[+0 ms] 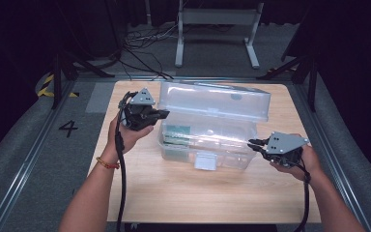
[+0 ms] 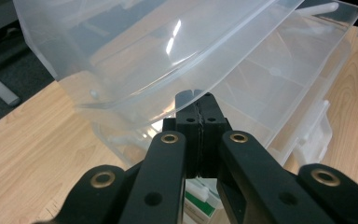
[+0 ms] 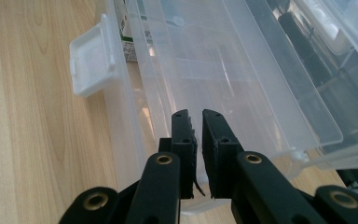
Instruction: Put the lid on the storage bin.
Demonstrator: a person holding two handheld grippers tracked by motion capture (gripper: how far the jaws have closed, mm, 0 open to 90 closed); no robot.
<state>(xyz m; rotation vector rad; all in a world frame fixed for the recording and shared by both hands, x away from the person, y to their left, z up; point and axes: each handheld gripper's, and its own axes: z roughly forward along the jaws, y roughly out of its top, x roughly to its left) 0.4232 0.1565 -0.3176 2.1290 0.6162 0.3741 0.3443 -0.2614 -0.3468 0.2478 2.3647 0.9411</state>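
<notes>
Wooden table (image 1: 174, 193): it carries one clear plastic storage box (image 1: 207, 145), sitting just past centre toward 12 o'clock.

Box lid (image 1: 217, 99): raised and tipped back along the 12 o'clock edge, so the box stands open. A white latch tab (image 1: 206, 161) hangs on the front wall at 6 o'clock; in the right gripper view the same tab (image 3: 93, 56) juts from the wall at about 10 o'clock. A green-and-white packet (image 1: 176, 135) lies inside at the 9 o'clock end of the box.

Your left gripper (image 1: 162, 114): held at the box's 9 o'clock end, level with the lid hinge, jaws pointing toward 3 o'clock. In the left gripper view the jaws are pressed flat together with no gap, tips right at the curved lid edge (image 2: 168, 79); whether they pinch it, I cannot tell.

Your right gripper (image 1: 252, 143): at the box's 3 o'clock end, near the front corner, jaws pointing toward 9 o'clock. In the right gripper view the jaws are nearly together with a thin slit between them, clenched on the clear end wall (image 3: 135, 135) of the box, which runs into that slit.
</notes>
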